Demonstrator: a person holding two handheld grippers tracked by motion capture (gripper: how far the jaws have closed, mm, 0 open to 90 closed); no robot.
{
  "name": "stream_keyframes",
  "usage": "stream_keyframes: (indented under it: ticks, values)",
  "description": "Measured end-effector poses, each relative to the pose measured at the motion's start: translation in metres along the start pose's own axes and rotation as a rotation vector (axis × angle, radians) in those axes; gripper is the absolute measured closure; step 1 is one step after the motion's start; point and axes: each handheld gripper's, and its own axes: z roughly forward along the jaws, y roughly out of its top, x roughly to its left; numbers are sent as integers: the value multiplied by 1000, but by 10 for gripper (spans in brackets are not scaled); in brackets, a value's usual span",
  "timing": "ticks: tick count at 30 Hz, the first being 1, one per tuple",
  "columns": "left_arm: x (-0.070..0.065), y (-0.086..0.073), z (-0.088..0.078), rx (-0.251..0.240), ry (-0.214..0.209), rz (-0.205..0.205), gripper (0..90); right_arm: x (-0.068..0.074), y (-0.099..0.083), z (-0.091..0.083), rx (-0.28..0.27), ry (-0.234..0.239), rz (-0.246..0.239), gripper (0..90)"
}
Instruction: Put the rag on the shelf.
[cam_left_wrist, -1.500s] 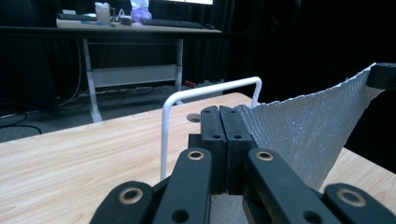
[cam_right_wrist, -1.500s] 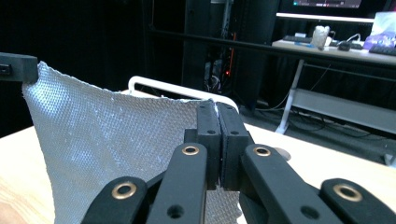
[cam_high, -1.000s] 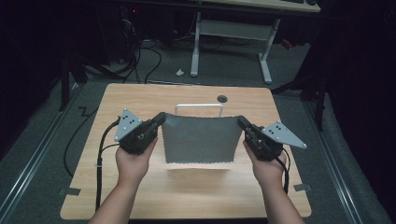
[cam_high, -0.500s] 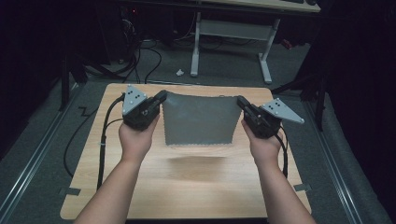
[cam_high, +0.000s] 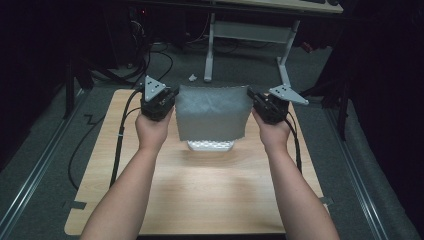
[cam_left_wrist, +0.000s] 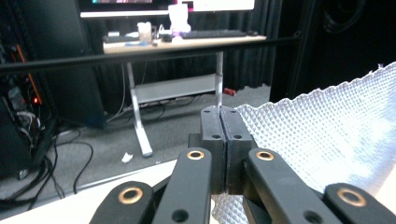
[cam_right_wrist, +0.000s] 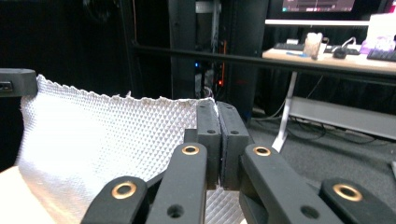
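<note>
The grey, waffle-textured cloth (cam_high: 212, 111) has come further off the light wooden table (cam_high: 200, 195) over the last second, carried toward the far edge. It now hangs as a flat sheet between the two grippers, its lower hem over the tabletop; the spreading step looks well advanced. The left gripper (cam_left_wrist: 219, 122) has its jaws pressed together on one top corner, and the right gripper (cam_right_wrist: 217, 122) pinches the other. The weave is fine, embossed and diamond-patterned, with a slightly ragged upper edge.
</note>
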Motion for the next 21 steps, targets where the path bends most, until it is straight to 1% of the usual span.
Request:
stream_keyframes:
  ticks: [1, 6, 8, 11, 12, 13, 14, 16, 19, 20, 21]
  values:
    - [1, -3, 4, 15, 3, -7, 894, -1, -1, 5, 10, -5, -6, 900]
    - [9, -14, 20, 84, -1, -7, 893, -7, -6, 25, 76, -20, -20, 900]
    - [9, -22, 26, 124, -7, 0, 893, -8, -10, 30, 105, -29, -31, 900]
    - [10, -32, 31, 167, -19, 3, 894, -11, -16, 36, 141, -28, -37, 900]
    - [10, -36, 32, 174, -22, 9, 893, -13, -19, 37, 148, -20, -40, 900]
    - [10, -38, 33, 180, -24, 10, 893, -14, -21, 38, 167, -13, -37, 900]
    - [10, -41, 32, 185, -30, 5, 893, -14, -23, 38, 175, -9, -34, 900]
    - [11, -47, 31, 197, -38, -1, 894, -13, -28, 38, 181, -2, -43, 900]
    - [11, -54, 28, 212, -51, -15, 893, -11, -36, 38, 203, -5, -64, 900]
    - [11, -57, 27, 213, -61, -22, 894, -10, -38, 38, 205, -2, -63, 900]
    - [10, -59, 26, 216, -66, -22, 894, -9, -40, 37, 210, -2, -63, 900]
